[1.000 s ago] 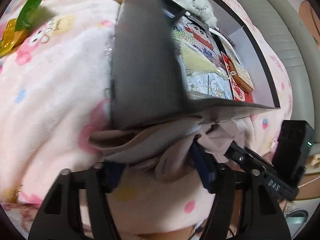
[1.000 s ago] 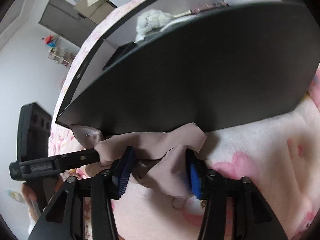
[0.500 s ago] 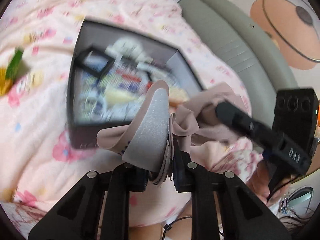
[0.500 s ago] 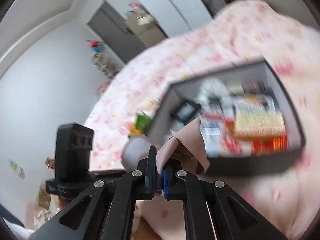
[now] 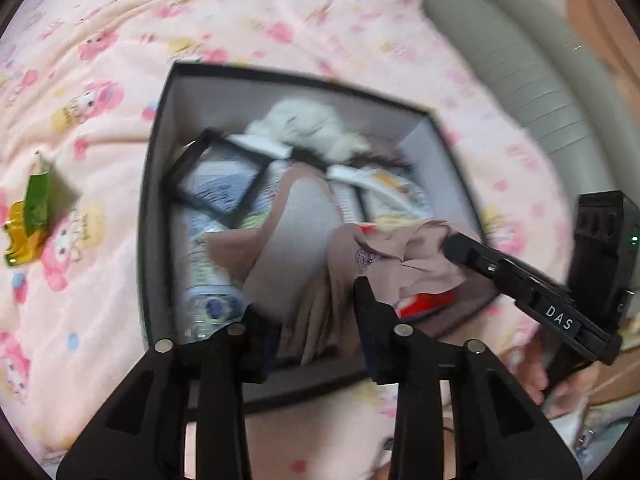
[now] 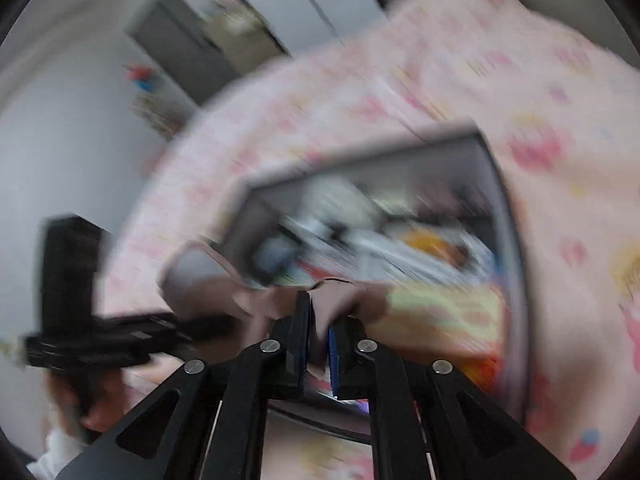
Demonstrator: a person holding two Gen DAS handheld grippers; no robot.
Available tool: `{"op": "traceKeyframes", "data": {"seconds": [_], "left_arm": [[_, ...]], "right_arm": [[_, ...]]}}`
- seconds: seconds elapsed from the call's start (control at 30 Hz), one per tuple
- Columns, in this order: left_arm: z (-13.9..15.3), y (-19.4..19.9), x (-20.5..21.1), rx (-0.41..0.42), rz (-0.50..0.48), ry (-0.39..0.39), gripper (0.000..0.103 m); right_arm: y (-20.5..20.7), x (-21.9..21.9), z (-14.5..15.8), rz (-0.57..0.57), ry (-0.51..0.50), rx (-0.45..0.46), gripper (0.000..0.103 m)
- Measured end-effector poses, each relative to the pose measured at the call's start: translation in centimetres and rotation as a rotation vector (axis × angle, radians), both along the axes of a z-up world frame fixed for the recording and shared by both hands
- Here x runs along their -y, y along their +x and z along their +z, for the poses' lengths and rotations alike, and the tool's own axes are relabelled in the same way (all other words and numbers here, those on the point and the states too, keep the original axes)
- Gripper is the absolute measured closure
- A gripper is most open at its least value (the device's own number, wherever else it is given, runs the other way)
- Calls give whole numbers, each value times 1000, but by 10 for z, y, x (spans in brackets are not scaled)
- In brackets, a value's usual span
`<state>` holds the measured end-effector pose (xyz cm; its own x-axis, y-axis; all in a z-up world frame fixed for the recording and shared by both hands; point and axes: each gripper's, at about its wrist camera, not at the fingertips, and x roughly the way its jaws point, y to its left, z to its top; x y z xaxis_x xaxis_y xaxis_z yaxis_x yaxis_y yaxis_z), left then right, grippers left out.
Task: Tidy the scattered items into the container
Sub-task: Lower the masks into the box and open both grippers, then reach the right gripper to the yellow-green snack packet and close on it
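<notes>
1. Left wrist view: a soft, crumpled mauve-pink garment point(image 5: 304, 236) with a pale grey lining hangs over the dark, straight-walled box point(image 5: 154, 184), draped across its near contents.
2. The left gripper point(image 5: 310, 312) has its fingers apart, the cloth loose between them.
3. Inside the box lie a fluffy white plush toy point(image 5: 308, 124), a black-framed picture point(image 5: 218, 184) and printed packets.
4. A green and yellow wrapper point(image 5: 30, 216) lies on the fleecy pink blanket point(image 5: 100, 60), left of the box.
5. Right wrist view, heavily blurred: the right gripper point(image 6: 319, 332) pinches a fold of the garment point(image 6: 332, 300) above the box point(image 6: 500, 220).
</notes>
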<state>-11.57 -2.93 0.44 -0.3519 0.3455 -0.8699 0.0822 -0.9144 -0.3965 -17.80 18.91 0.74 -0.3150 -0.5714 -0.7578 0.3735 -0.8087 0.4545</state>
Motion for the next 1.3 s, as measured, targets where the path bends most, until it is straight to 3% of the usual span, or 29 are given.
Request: {"op": "traceKeyframes", "data": {"seconds": [0.07, 0.2, 0.3, 0.43, 0.53, 0.63, 0.73, 0.83, 0.93, 1.07, 1.1, 1.3], "left_arm": [[2, 0, 2, -18, 32, -12, 68], [15, 5, 2, -80, 65, 21, 65], [11, 3, -20, -54, -18, 18, 65], [-1, 1, -35, -10, -69, 21, 65], [-17, -13, -37, 47, -39, -38, 65], [-26, -29, -26, 71, 18, -67, 65], [-19, -30, -17, 24, 60, -39, 65], [-9, -17, -21, -46, 44, 19, 63], [0, -2, -31, -101, 23, -4, 60], [17, 22, -38, -174, 2, 34, 47], [21, 26, -39, -186, -6, 38, 44], [34, 54, -45, -208, -59, -4, 44]], "right_arm": [[-2, -9, -2, -49, 54, -14, 94], [-2, -29, 25, -146, 5, -132, 68], [-2, -20, 27, -90, -15, -141, 68], [2, 2, 4, -3, 32, -48, 68], [9, 8, -5, 27, 34, 10, 68], [8, 13, -11, 19, 83, -2, 68], [5, 6, -10, -42, 132, -48, 68], [3, -6, -2, -95, 106, -60, 68], [8, -9, 6, -120, 101, -82, 68], [32, -2, 17, -111, 116, -126, 67], [39, 0, 20, -110, 117, -144, 62], [81, 4, 22, -139, 98, -181, 58]]}}
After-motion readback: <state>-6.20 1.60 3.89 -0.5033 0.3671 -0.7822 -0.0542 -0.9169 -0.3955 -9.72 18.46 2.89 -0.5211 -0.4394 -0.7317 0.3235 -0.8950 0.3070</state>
